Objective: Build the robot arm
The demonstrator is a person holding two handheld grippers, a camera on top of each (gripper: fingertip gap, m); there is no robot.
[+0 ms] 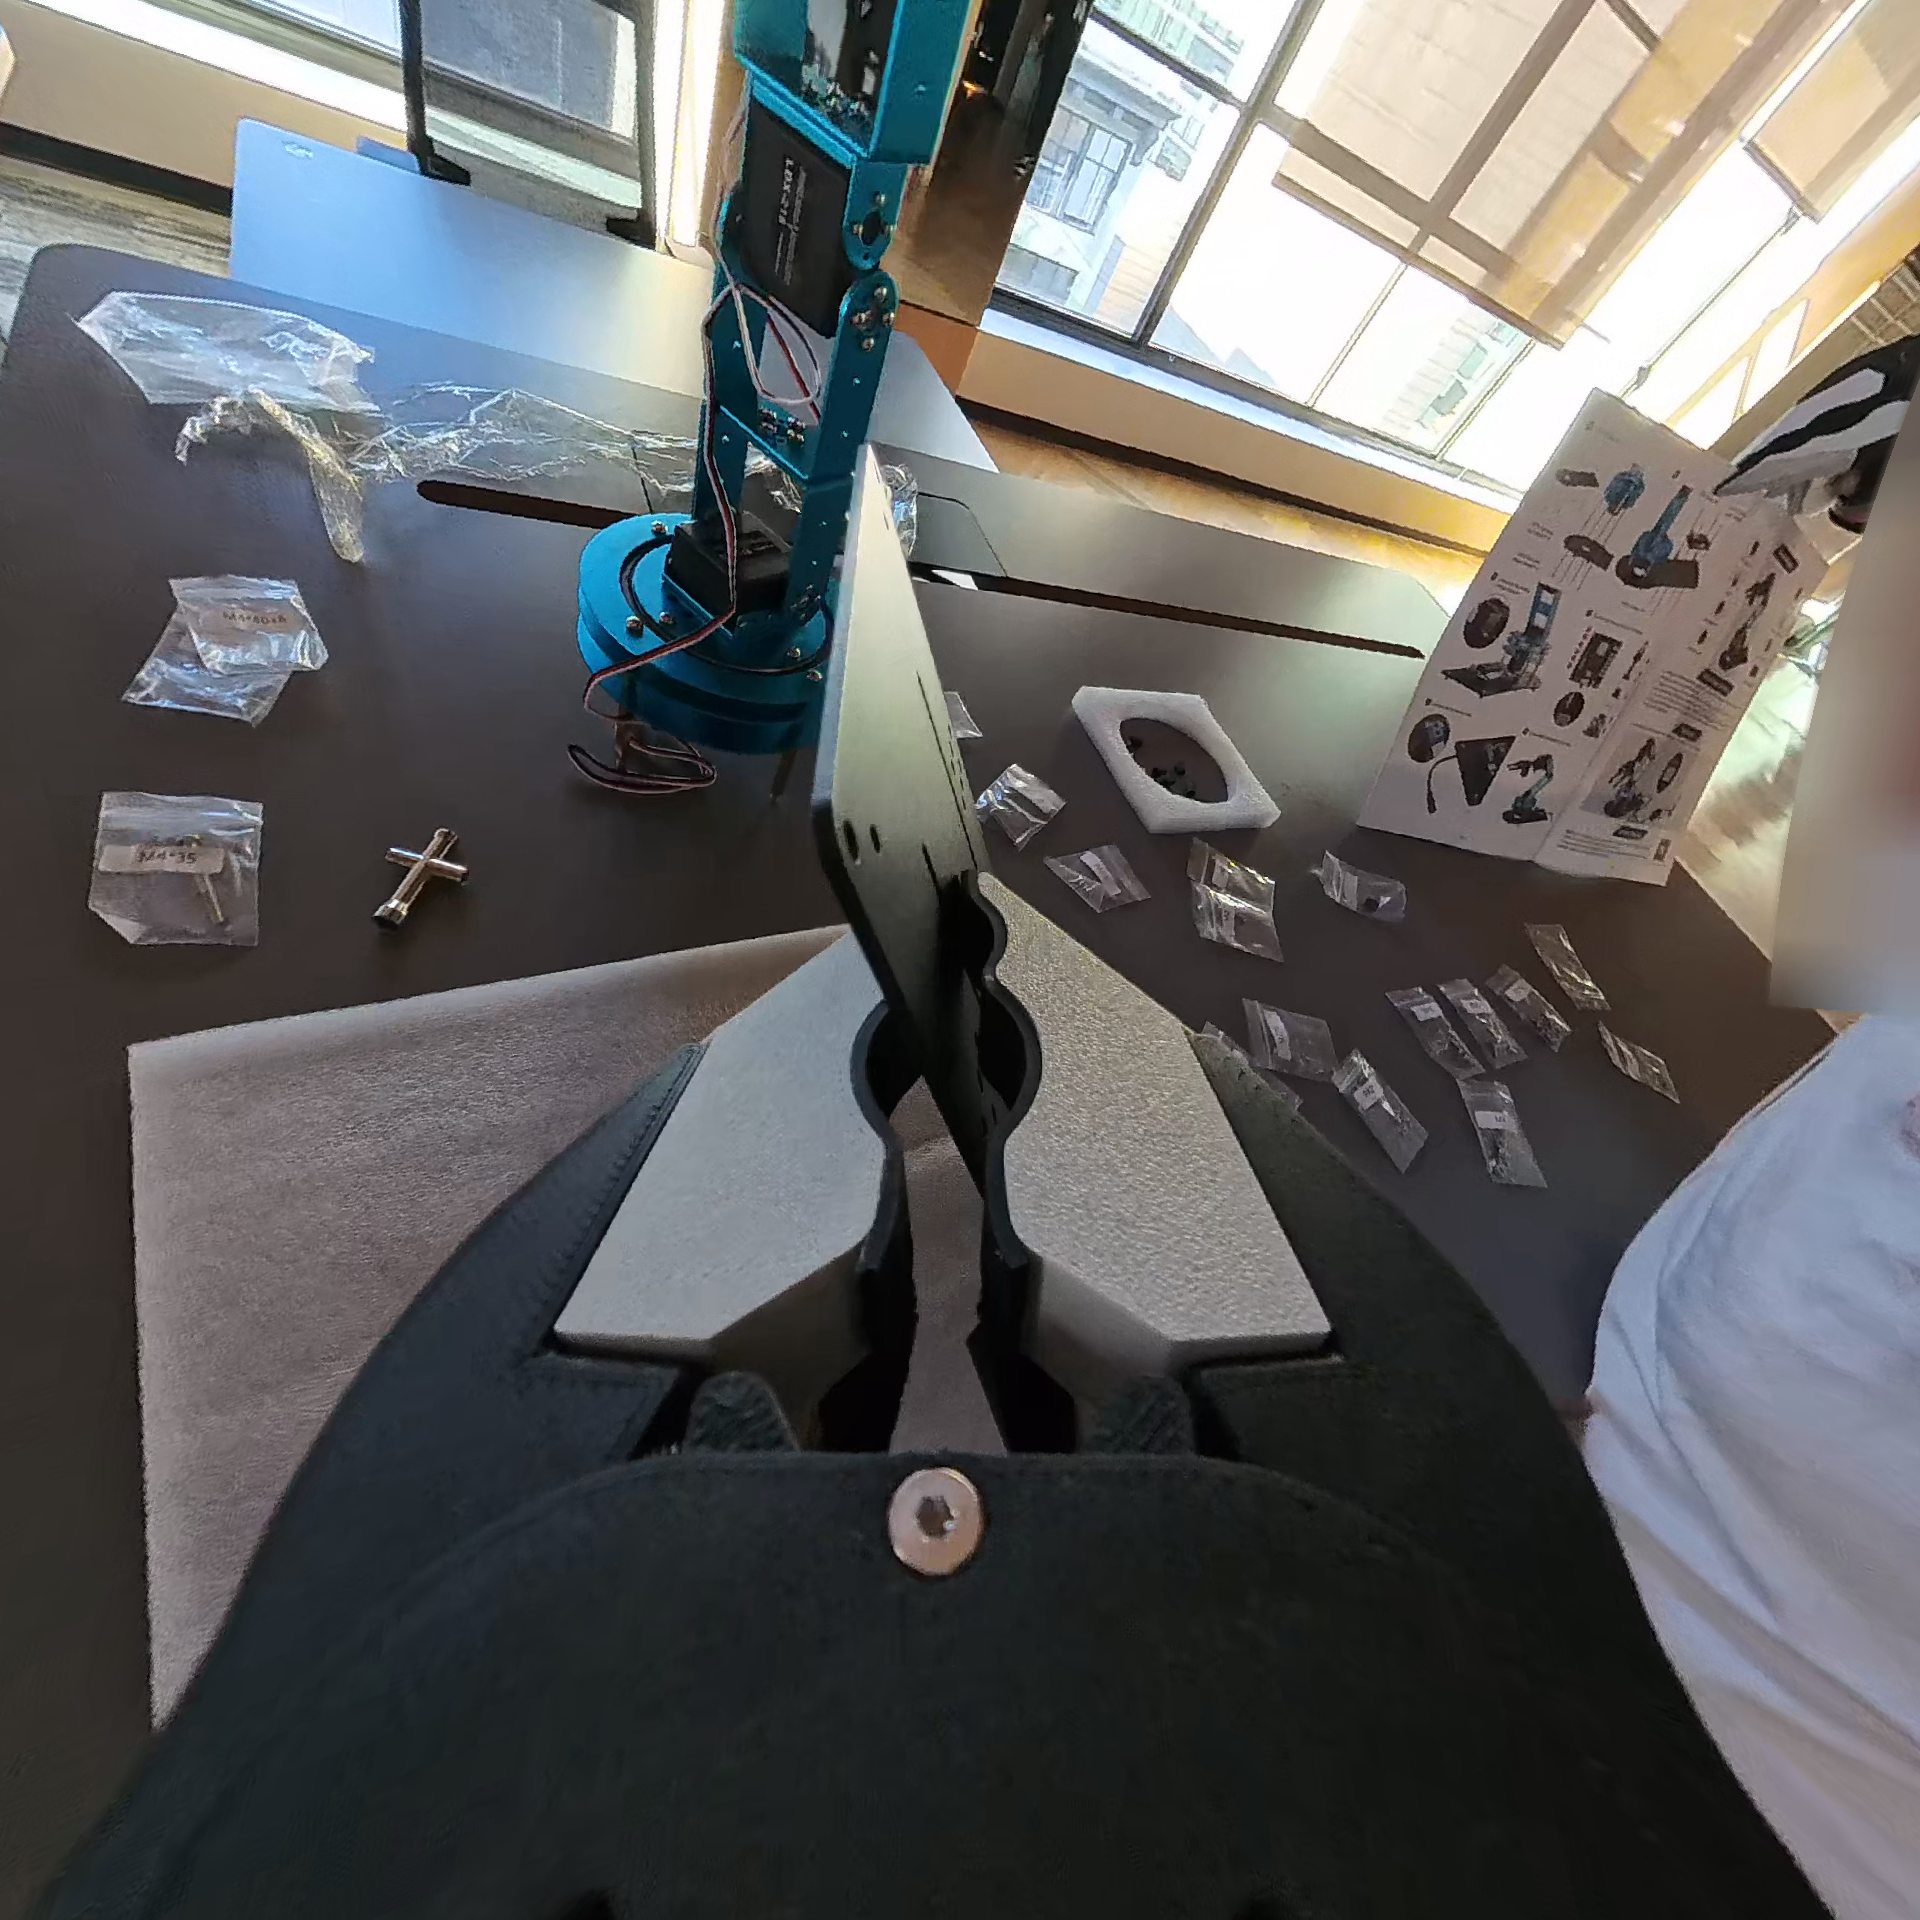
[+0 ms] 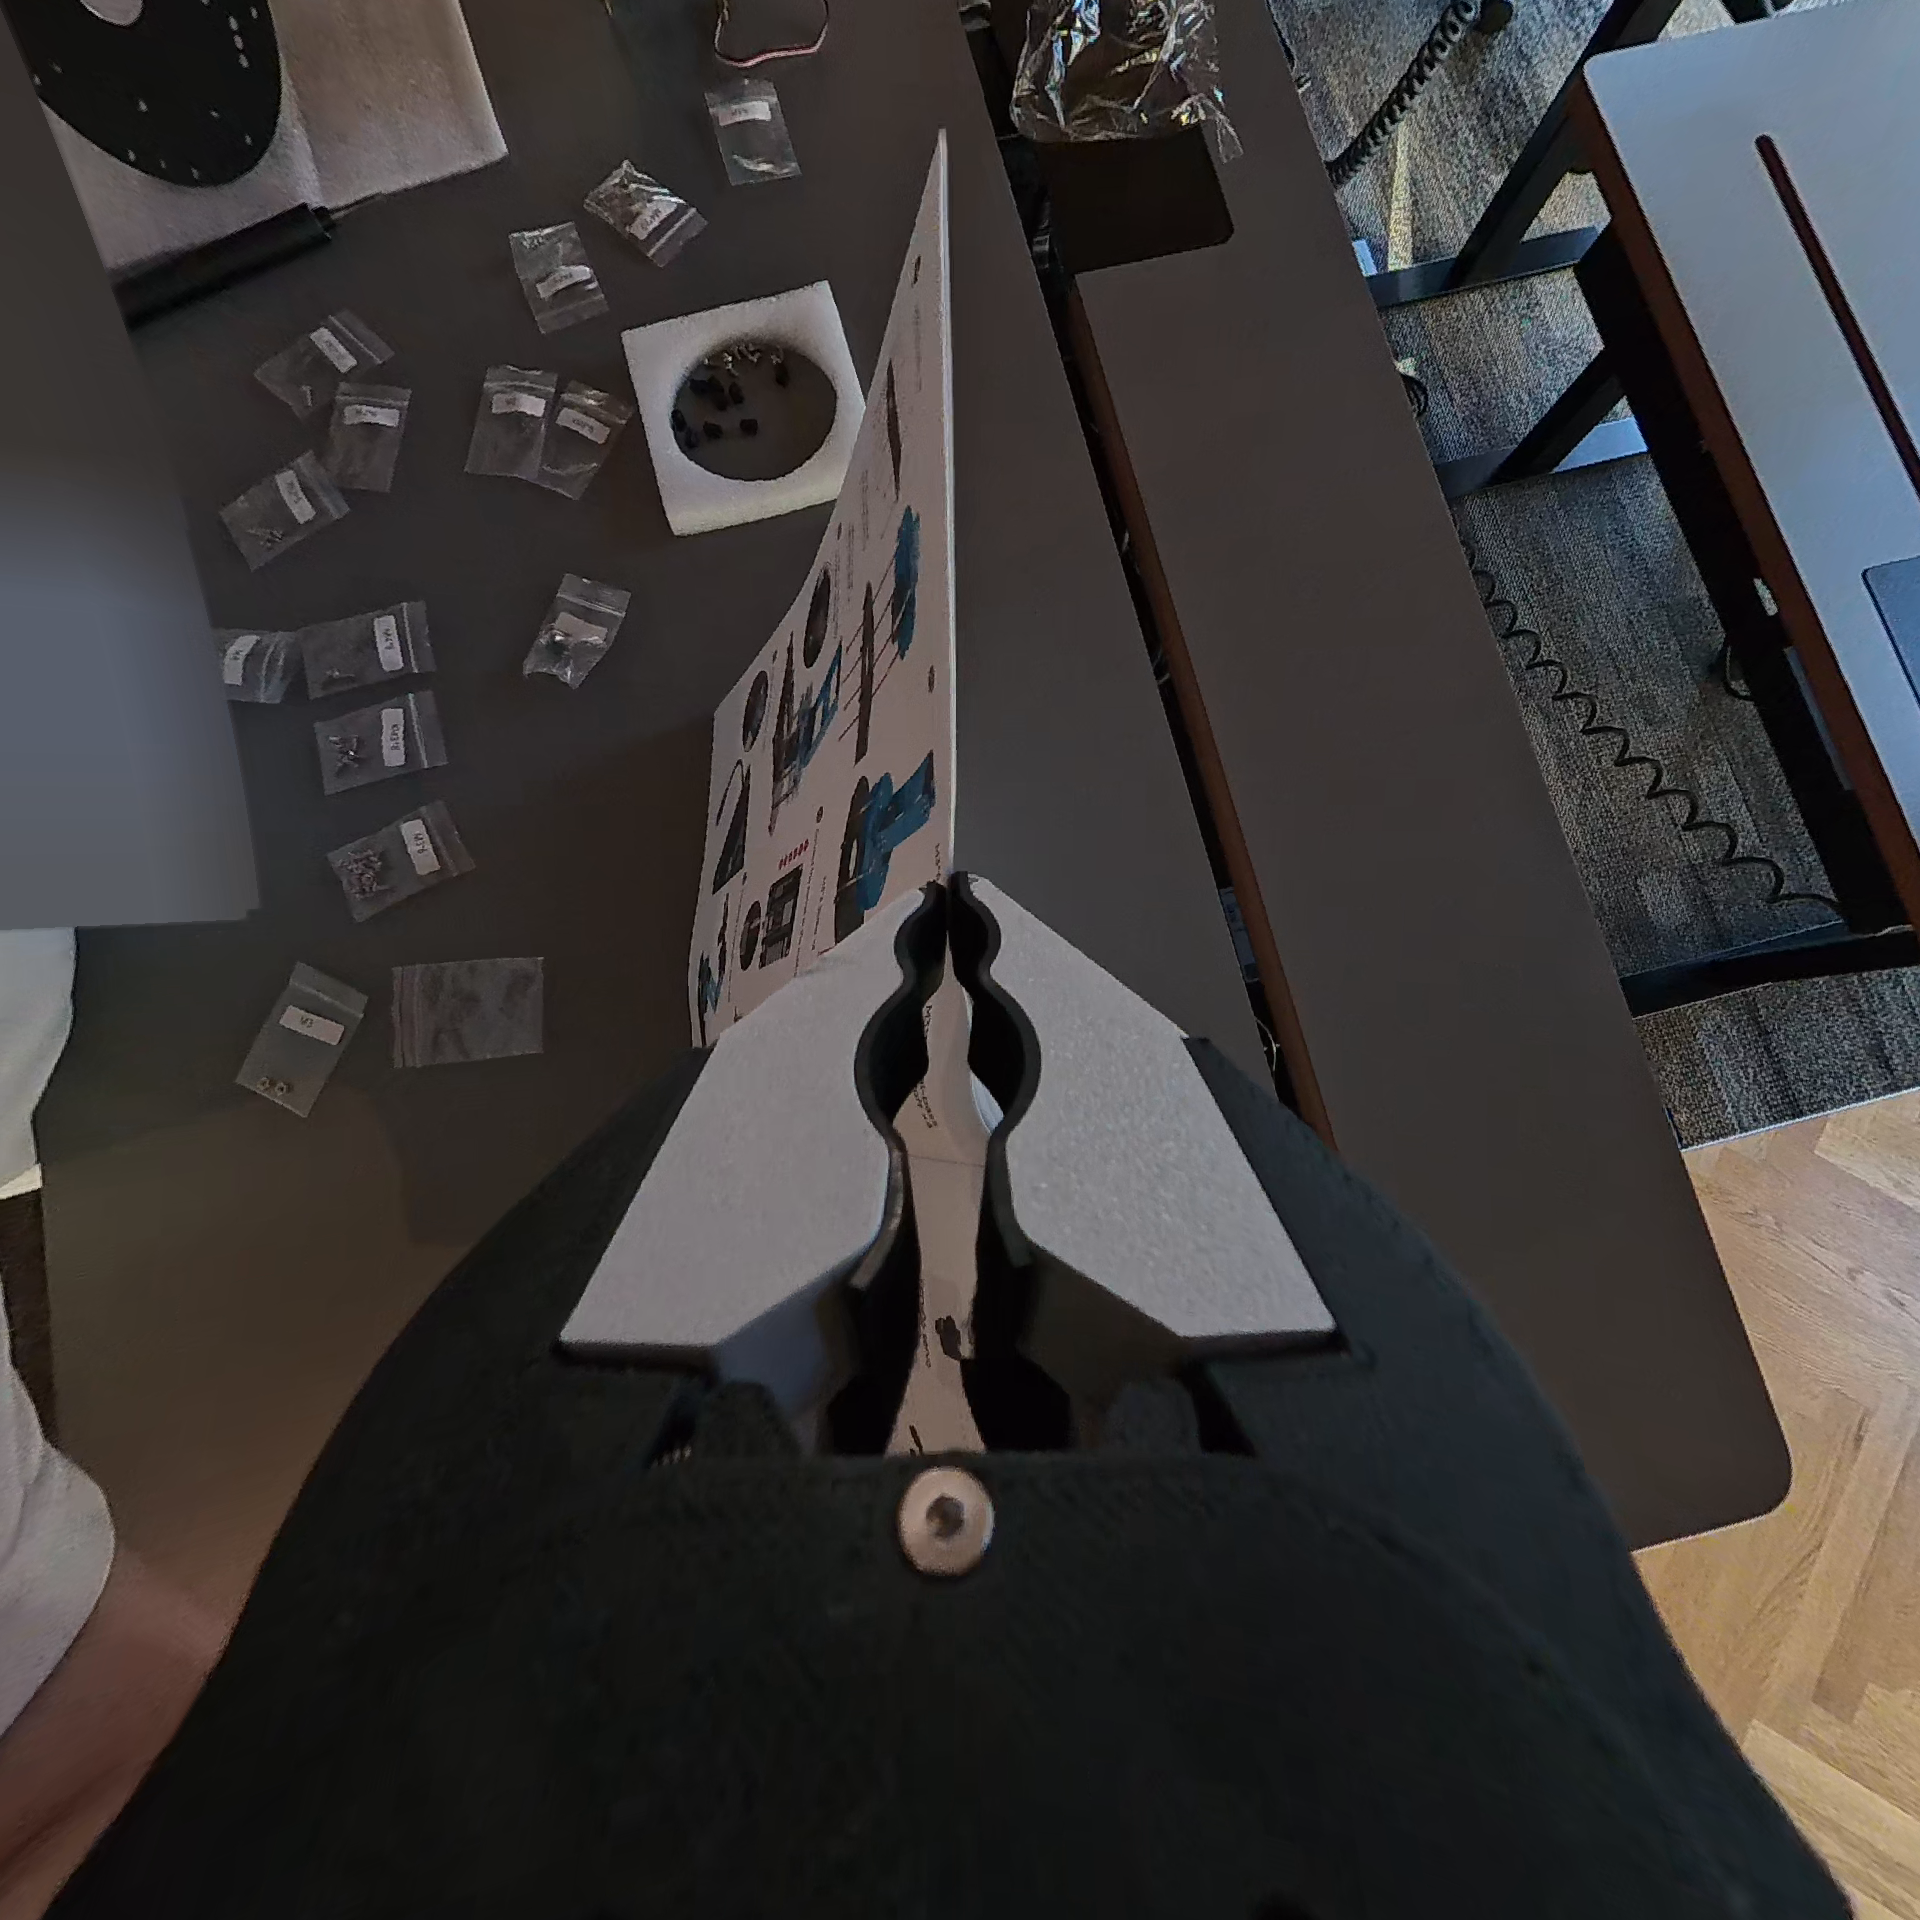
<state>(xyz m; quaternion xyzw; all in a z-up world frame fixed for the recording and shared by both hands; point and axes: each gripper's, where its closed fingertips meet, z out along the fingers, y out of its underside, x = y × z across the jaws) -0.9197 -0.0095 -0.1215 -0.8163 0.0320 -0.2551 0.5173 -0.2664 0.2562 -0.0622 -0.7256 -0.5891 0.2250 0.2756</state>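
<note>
Black plate (image 1: 894, 727) and leaflet (image 2: 894, 582) held above dark table (image 2: 1299, 727) near windows (image 1: 1351, 208).

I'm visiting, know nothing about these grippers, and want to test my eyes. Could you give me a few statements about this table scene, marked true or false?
1. The left gripper is clamped on a thin black plate. True.
2. The right gripper is open and empty. False: it is shut on a printed instruction sheet.
3. A blue robot arm stands on the dark table. True.
4. The white foam square is solid. False: it has a round hole holding small dark parts.
5. A metal cross wrench lies on the table. True.
</note>
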